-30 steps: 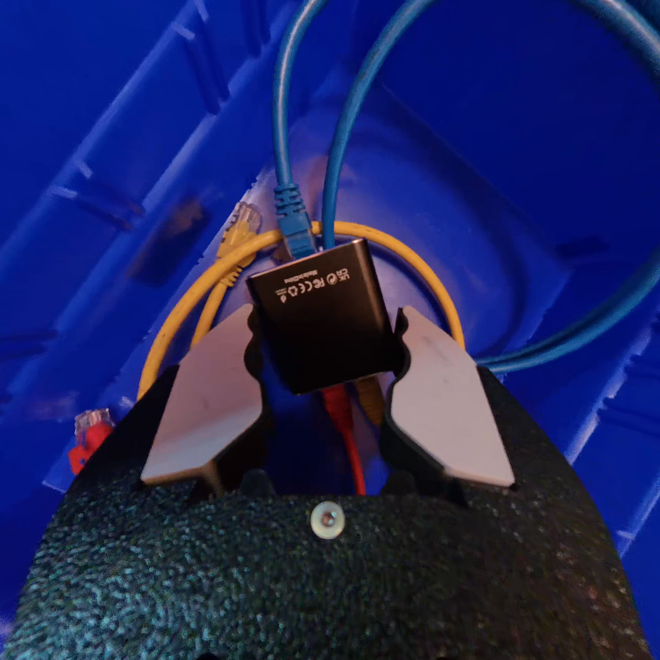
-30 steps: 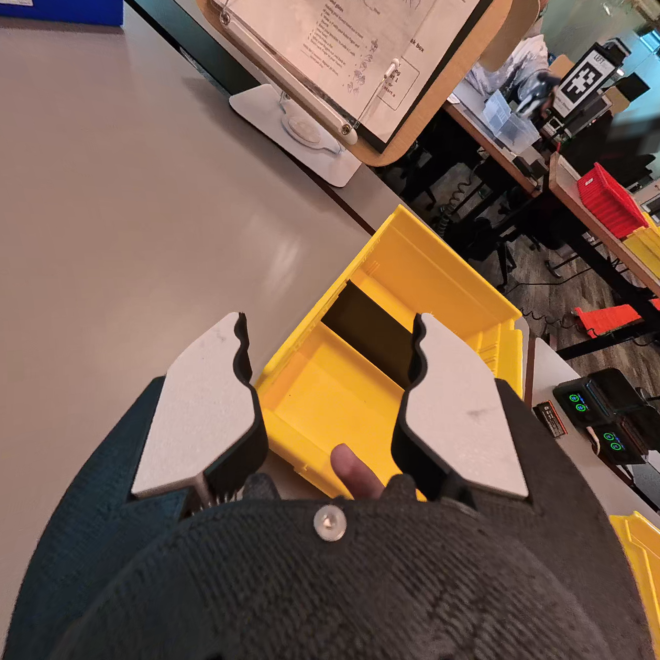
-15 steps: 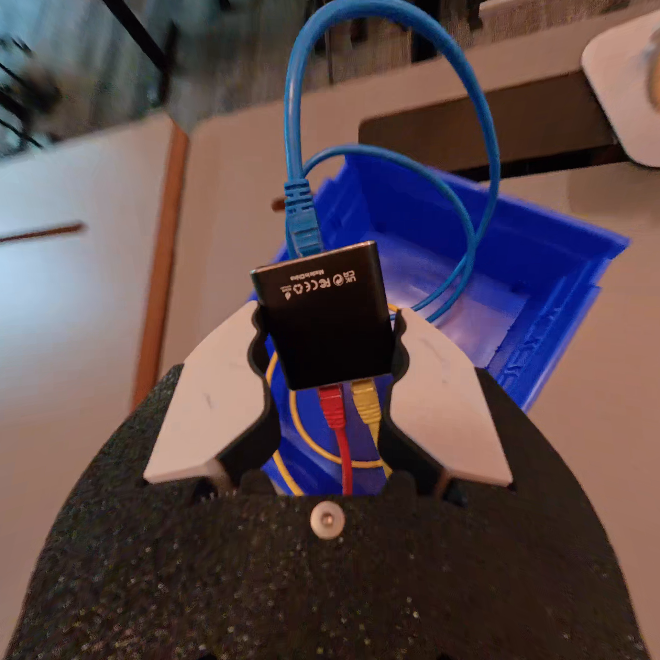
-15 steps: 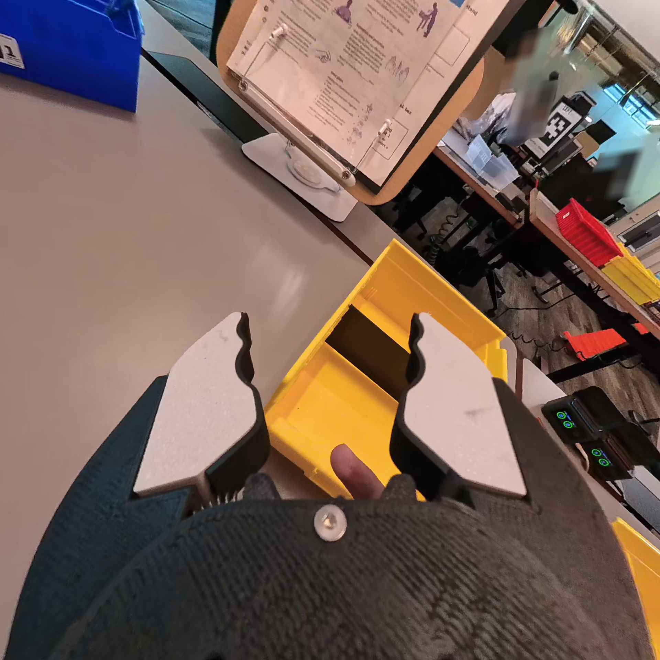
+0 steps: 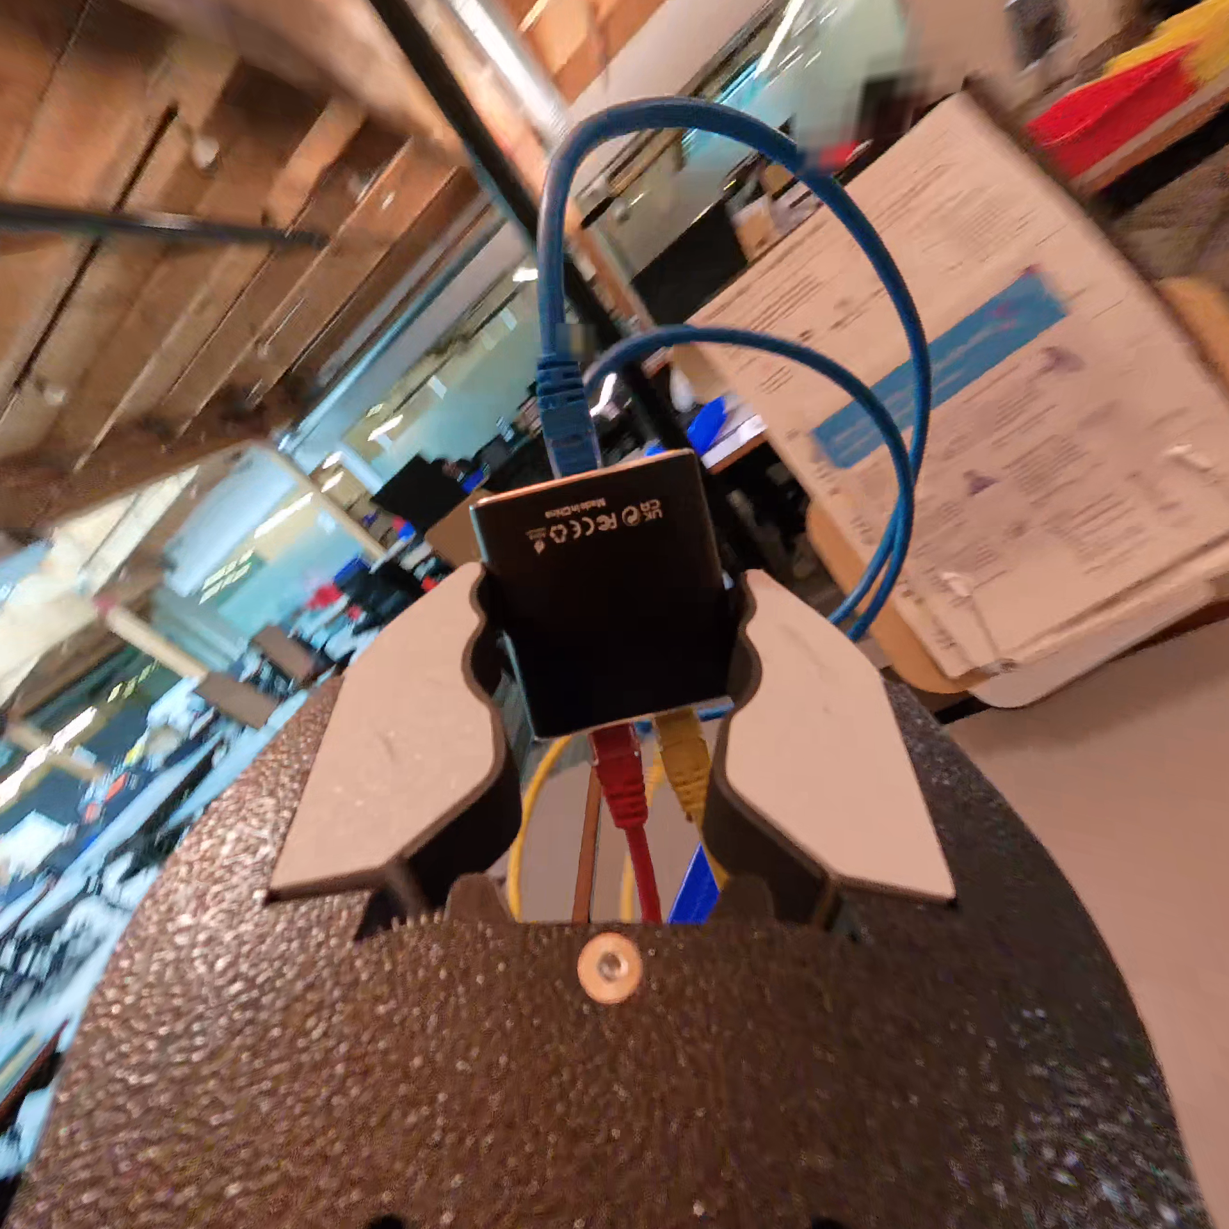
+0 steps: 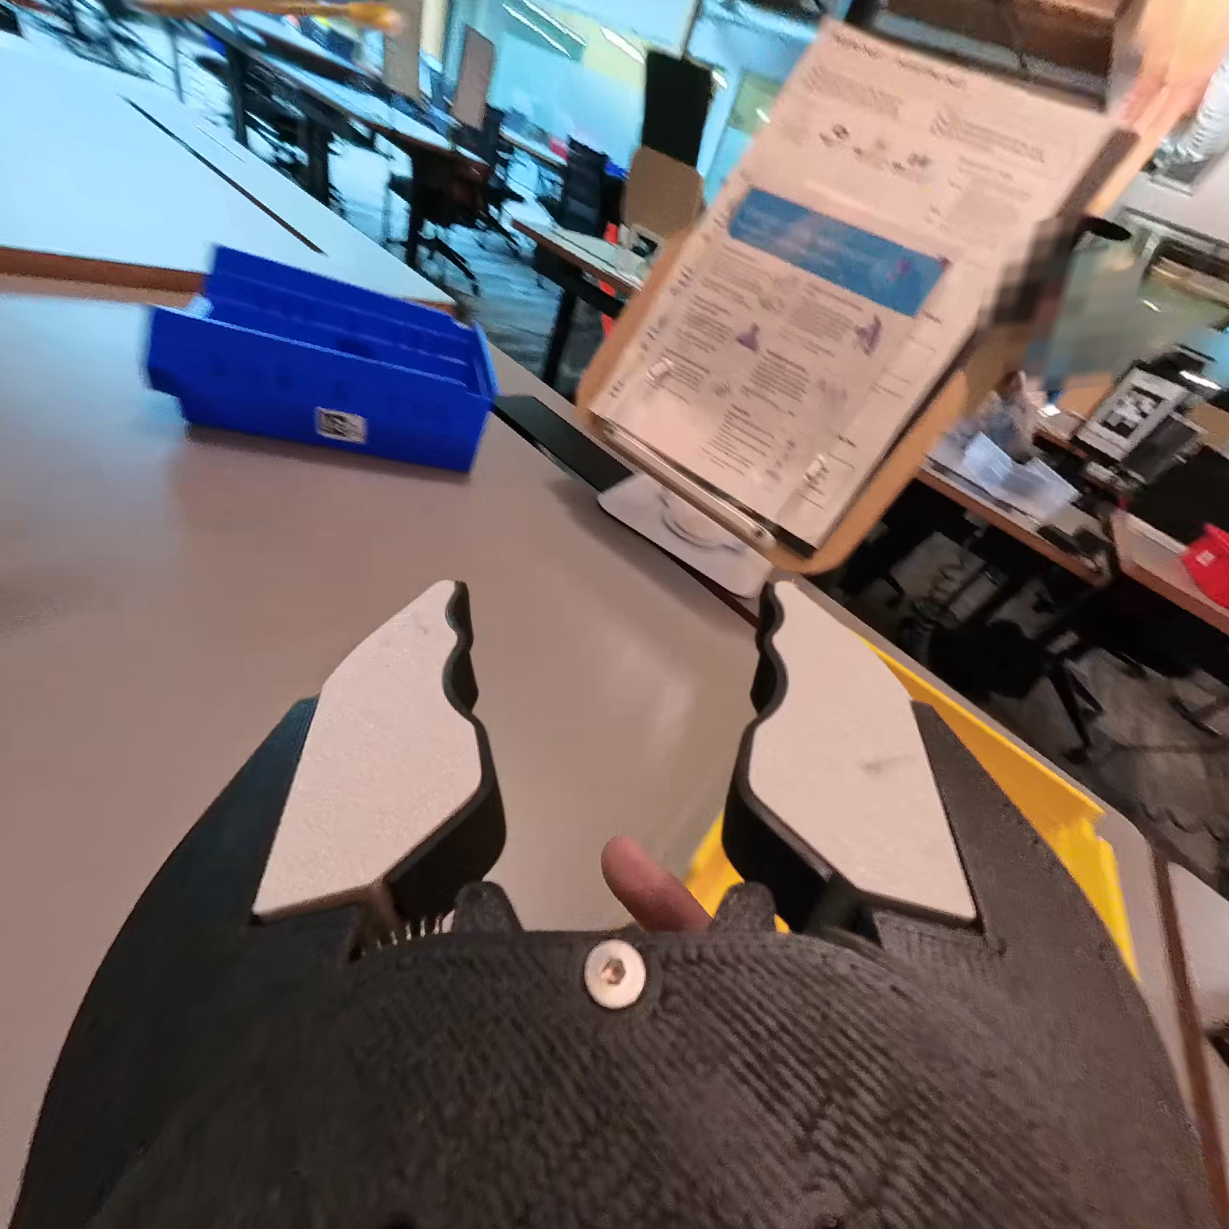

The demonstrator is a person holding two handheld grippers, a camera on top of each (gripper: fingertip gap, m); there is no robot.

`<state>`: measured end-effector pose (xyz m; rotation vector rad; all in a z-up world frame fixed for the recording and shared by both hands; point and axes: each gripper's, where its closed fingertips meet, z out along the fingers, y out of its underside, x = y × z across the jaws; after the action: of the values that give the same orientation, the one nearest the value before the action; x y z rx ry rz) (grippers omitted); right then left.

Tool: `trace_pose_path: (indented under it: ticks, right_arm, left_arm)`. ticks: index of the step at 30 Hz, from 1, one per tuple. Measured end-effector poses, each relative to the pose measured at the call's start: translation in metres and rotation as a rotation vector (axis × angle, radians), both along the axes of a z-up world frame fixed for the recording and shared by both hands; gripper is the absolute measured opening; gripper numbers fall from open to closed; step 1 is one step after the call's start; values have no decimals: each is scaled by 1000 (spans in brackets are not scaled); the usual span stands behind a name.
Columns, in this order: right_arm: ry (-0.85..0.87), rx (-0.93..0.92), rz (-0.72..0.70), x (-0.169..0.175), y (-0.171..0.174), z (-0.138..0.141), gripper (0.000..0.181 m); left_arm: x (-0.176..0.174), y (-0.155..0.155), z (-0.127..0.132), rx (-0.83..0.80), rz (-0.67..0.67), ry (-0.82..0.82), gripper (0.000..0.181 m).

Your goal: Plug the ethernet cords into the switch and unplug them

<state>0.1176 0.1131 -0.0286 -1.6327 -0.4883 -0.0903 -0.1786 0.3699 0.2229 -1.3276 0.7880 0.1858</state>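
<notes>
In the left wrist view my left gripper point(image 5: 608, 585) is shut on the black switch point(image 5: 602, 598) and holds it up in the air. A blue ethernet cord point(image 5: 565, 412) is plugged into its far side and loops up and to the right. A red cord point(image 5: 625, 785) and a yellow cord point(image 5: 682, 765) are plugged into its near side and hang down between the fingers. In the right wrist view my right gripper point(image 6: 612, 598) is open and empty above the grey table point(image 6: 233, 565).
A blue bin point(image 6: 319, 379) stands at the far left of the table. A sheet holder with a printed page point(image 6: 798, 319) stands at the back; it also shows in the left wrist view point(image 5: 997, 399). A yellow bin point(image 6: 997, 778) lies under the right finger.
My left gripper has lifted the switch with its cords out of the blue bin and tilted up towards the room. My right gripper has swung up and left, away from the yellow bin.
</notes>
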Motion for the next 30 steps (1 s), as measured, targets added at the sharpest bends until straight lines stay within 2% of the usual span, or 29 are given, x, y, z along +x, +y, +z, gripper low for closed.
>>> trace_pose_path:
  ticks: [3, 5, 7, 9, 11, 13, 16, 19, 20, 22, 25, 27, 30]
  right_arm:
    - [100, 68, 188, -60, -14, 24, 81]
    - [239, 131, 315, -99, -24, 43, 76]
    - [405, 162, 400, -124, -25, 54, 71]
    - [524, 130, 408, -132, -11, 44, 67]
    - [596, 48, 383, -133, 11, 19, 69]
    - [650, -30, 386, -134, 27, -5, 67]
    - [679, -83, 374, -132, 45, -30, 60]
    - [622, -102, 366, -130, 57, -53, 60]
    - [625, -113, 376, -131, 59, -59, 55]
    - [636, -152, 470, -140, 56, -71, 26]
    - [750, -216, 456, -135, 62, -83, 24]
    - [915, -249, 444, -127, 65, -84, 24]
    - [1239, -277, 421, -108, 68, -85, 24]
  left_arm:
    - [40, -49, -22, 0, -176, 122, 67]
    - [67, -76, -52, 7, -288, 193, 66]
    - [89, -97, -90, 21, -365, 235, 66]
    - [110, -117, -134, 29, -446, 257, 66]
    - [129, -136, -179, 57, -526, 280, 66]
    - [142, -149, -221, 99, -554, 340, 66]
    - [156, -162, -270, 190, -563, 439, 66]
    - [169, -175, -301, 250, -646, 500, 66]
    - [174, -183, -312, 242, -708, 517, 66]
    - [182, -194, -323, 239, -791, 496, 66]
    - [188, -193, -338, 220, -834, 500, 66]
    - [190, -191, -345, 151, -864, 450, 65]
    - [185, -195, -331, 162, -846, 334, 66]
